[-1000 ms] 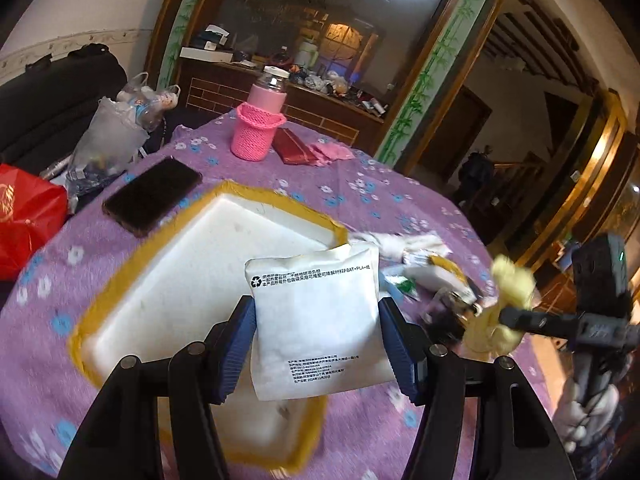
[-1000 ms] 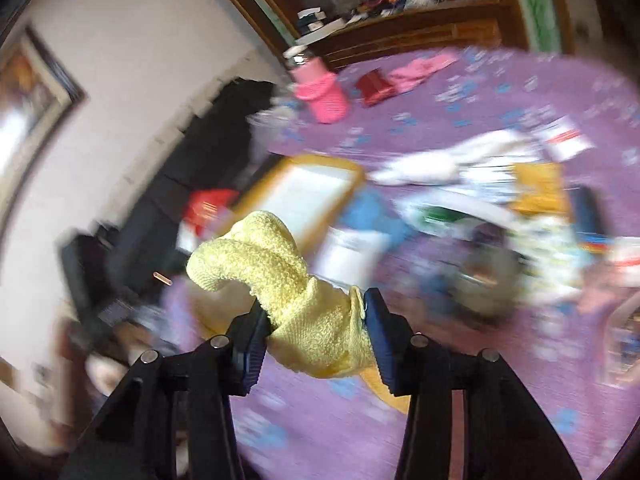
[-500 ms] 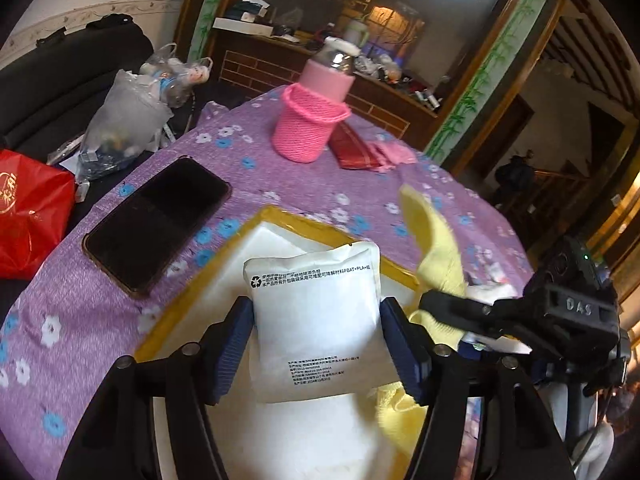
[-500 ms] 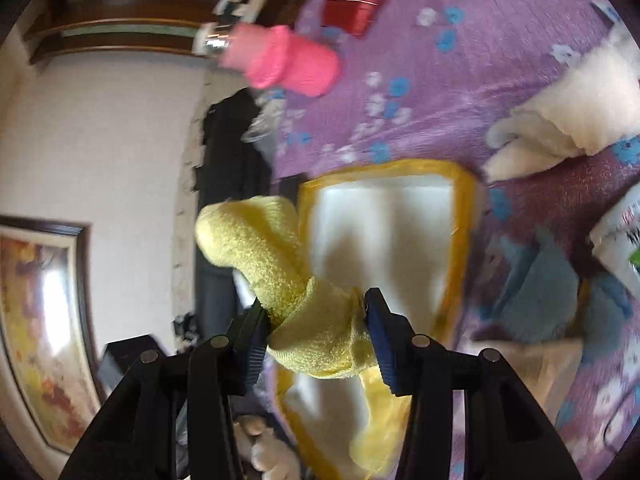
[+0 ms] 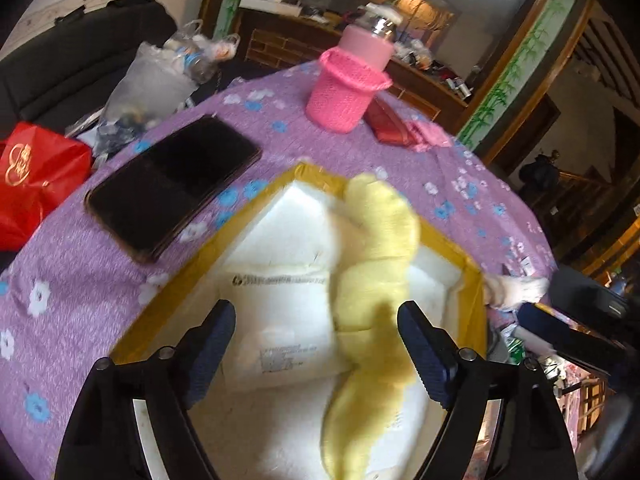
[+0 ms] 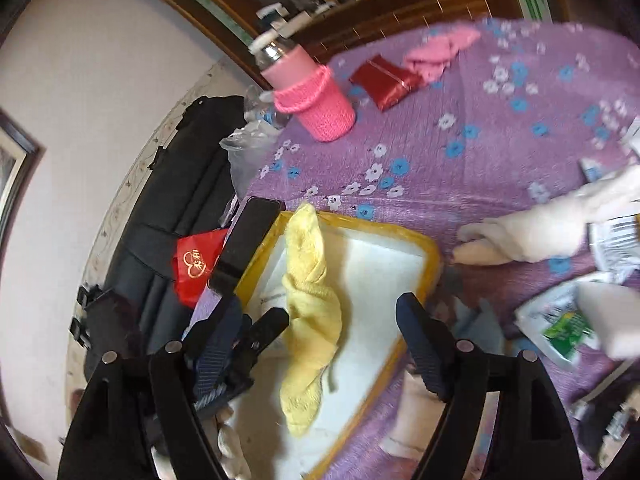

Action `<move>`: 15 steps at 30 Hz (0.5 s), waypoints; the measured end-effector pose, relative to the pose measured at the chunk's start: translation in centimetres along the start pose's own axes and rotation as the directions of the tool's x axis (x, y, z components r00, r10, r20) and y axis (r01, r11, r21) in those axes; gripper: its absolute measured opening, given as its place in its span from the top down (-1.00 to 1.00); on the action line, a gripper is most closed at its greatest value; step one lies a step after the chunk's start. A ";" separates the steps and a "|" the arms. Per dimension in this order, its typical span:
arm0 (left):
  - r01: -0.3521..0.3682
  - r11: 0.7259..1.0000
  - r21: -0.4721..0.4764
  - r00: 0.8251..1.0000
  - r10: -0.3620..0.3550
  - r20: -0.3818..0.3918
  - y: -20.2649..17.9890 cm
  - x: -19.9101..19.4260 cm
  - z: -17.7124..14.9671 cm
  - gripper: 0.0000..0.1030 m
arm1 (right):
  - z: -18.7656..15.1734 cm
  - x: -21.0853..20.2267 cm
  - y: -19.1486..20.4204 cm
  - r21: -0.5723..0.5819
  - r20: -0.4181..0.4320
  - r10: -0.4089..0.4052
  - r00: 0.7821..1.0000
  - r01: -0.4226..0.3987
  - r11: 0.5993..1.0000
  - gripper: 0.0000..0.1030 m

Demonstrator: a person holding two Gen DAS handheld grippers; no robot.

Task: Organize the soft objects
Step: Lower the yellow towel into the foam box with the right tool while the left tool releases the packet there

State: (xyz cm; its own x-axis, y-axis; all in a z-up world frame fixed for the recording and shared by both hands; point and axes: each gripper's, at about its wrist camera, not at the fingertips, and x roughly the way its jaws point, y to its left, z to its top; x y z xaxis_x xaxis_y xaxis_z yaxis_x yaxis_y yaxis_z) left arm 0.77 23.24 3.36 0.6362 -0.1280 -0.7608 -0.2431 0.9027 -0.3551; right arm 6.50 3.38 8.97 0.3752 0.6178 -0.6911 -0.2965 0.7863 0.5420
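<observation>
Both the left gripper (image 5: 316, 344) and right gripper (image 6: 344, 336) are spread and empty. Directly ahead of them, the yellow terry cloth (image 5: 372, 292) and white printed pouch (image 5: 276, 320) lie in the yellow-rimmed white foam tray (image 5: 176, 284). Right of the right gripper, a cream plush item (image 6: 536, 232) (plus packets) remains on the desk (image 6: 460, 120).

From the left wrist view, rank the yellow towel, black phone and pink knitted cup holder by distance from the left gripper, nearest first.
1. Yellow towel: lying in the foam tray, between the left gripper fingers.
2. Black phone: on the tablecloth, beyond the tray's left edge.
3. Pink knitted cup holder: at the table's far side.
</observation>
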 end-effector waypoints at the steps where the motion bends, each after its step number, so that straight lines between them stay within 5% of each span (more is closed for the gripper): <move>1: -0.011 1.000 -0.017 1.000 0.010 -0.014 0.3 0.2 -0.2 -0.68 | -0.4 -0.7 0.0 -0.014 0.010 -0.009 1.000 0.009 1.000 -0.53; 10: -0.041 0.998 -0.039 0.999 0.041 0.016 0.3 -2.5 -3.0 -0.68 | -4.7 -9.6 -1.0 -0.134 0.166 -0.101 0.981 0.124 0.983 -0.53; 13: -0.049 0.999 0.006 0.989 0.048 0.142 -1.3 -6.3 -3.1 -0.68 | -6.7 -14.4 -1.6 -0.169 0.293 -0.159 0.943 0.214 0.962 -0.58; 15: -0.039 0.997 0.062 0.972 0.024 0.233 -3.2 -9.8 -3.8 -0.68 | -8.0 -18.0 -2.2 -0.167 0.398 -0.209 0.893 0.295 0.941 -0.82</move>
State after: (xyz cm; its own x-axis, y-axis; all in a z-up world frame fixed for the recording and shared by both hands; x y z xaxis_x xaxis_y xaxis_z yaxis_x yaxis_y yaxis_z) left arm -7.46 20.05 9.91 0.7830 -0.0072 -0.6220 -0.2222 0.9307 -0.2905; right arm -6.69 -9.45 16.40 0.7464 0.3880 -0.5406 -0.3151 0.9217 0.2265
